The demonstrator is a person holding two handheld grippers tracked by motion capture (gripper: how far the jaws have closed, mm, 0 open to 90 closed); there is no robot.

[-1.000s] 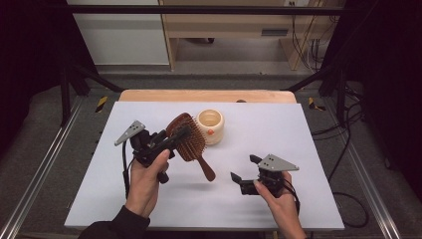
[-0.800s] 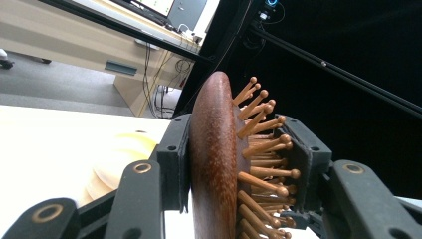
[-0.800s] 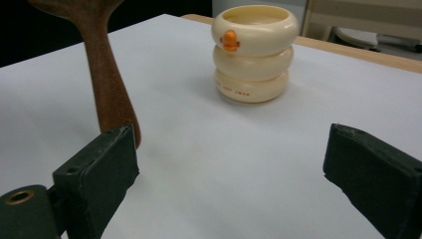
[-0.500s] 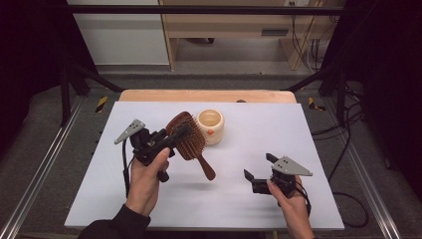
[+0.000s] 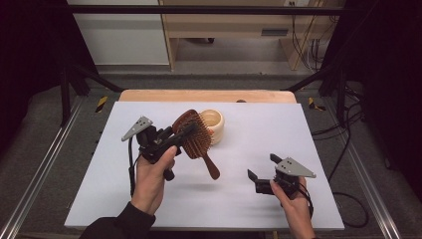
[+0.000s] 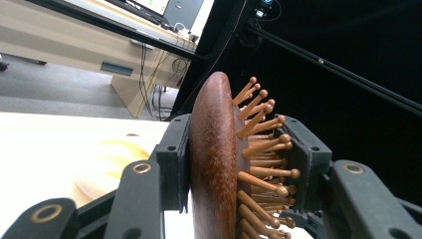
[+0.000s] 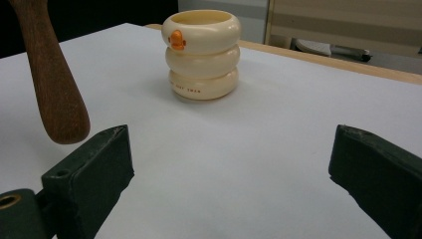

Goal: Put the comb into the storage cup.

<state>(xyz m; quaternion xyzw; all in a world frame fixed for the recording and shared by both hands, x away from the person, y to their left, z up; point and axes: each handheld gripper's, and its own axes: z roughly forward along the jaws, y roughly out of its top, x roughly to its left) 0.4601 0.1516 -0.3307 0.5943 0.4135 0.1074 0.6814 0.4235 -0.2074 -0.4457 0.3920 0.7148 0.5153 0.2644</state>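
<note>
My left gripper (image 5: 185, 133) is clamped on the head of the dark brown wooden hairbrush with peg bristles (image 5: 195, 140). In the left gripper view one pad lies flat against the brush's smooth rounded back (image 6: 214, 164), the other presses onto the tips of the bristles. From above, the brush hangs clear of the pale lilac-white table sheet (image 5: 298, 129), head up and tilted, handle slanting down toward my right, bristles facing my right side. Its shadow falls on the sheet below the handle end.

My right gripper (image 5: 263, 168) is low over the sheet, near the front right, well apart from the brush. Its jaws have just been opening and now stand wide, nothing between them. In the right gripper view both black pads frame bare sheet; the rounded end of the brush handle (image 7: 52, 79) hangs at upper left, above and beyond the left pad, not touching it.

The cream ribbed cup of three stacked rings with a small orange mark on its top ring (image 7: 202, 55) stands upright on the sheet, straight ahead of the right jaws. In the high view the cup (image 5: 214, 124) sits just behind the brush head, partly hidden by it; touching or not, I cannot tell.

A light wooden board edge (image 5: 209, 95) runs along the far side of the sheet.
</note>
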